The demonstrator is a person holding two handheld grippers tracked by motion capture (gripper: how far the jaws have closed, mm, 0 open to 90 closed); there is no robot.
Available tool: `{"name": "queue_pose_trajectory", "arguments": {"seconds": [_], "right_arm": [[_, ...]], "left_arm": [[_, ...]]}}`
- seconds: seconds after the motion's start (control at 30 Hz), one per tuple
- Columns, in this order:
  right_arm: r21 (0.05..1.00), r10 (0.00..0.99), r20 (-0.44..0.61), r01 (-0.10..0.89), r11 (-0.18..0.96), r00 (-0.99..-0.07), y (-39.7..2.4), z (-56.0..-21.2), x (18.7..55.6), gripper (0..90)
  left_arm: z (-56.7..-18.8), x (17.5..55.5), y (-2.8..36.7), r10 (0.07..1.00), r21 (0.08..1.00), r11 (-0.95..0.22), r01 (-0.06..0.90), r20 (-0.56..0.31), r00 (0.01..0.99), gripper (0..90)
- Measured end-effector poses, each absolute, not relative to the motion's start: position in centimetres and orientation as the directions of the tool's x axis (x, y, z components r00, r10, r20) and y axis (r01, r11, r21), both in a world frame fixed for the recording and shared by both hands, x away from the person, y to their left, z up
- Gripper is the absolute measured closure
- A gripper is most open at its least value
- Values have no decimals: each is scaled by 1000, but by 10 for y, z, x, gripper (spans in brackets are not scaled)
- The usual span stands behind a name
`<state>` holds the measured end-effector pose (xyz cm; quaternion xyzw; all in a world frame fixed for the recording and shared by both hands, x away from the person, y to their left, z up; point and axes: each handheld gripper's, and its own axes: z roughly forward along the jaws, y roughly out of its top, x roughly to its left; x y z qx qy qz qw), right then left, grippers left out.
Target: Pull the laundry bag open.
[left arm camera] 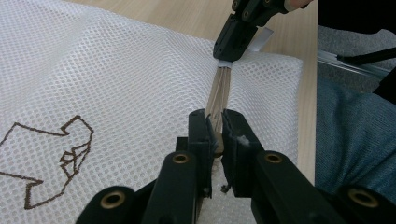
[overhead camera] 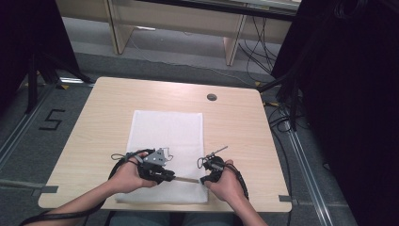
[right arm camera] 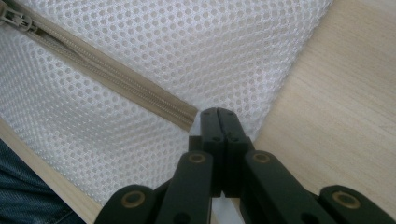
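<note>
The white mesh bag [overhead camera: 167,153] lies flat at the centre of the high view, its near edge under both hands. The beige zipper [overhead camera: 187,179] along that edge is largely covered by the grippers. The left gripper [left arm camera: 214,133] is clamped on the zipper's slider end; the slider itself is hidden between the jaws. The right gripper [right arm camera: 218,116] has its jaws pressed together at the zipper's other end, seemingly on the bag's edge; what is pinched cannot be made out. A brown line emblem [left arm camera: 51,156] is cut off at lower left of the left gripper view. The wooden table [overhead camera: 235,122] stands on grey floor [overhead camera: 28,141]; cables [overhead camera: 263,52] run at upper right.
</note>
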<state>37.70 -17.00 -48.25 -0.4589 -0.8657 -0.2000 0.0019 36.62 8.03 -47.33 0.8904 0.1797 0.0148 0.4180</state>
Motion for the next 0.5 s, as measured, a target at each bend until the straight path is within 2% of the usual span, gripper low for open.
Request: {"name": "queue_pose_trajectory", "arguments": {"seconds": [0.5], "right_arm": [[340, 796, 182, 796, 501, -578, -169, -482, 377, 900]], "left_arm": [[-469, 364, 92, 342, 756, -579, 306, -116, 932, 818]]}}
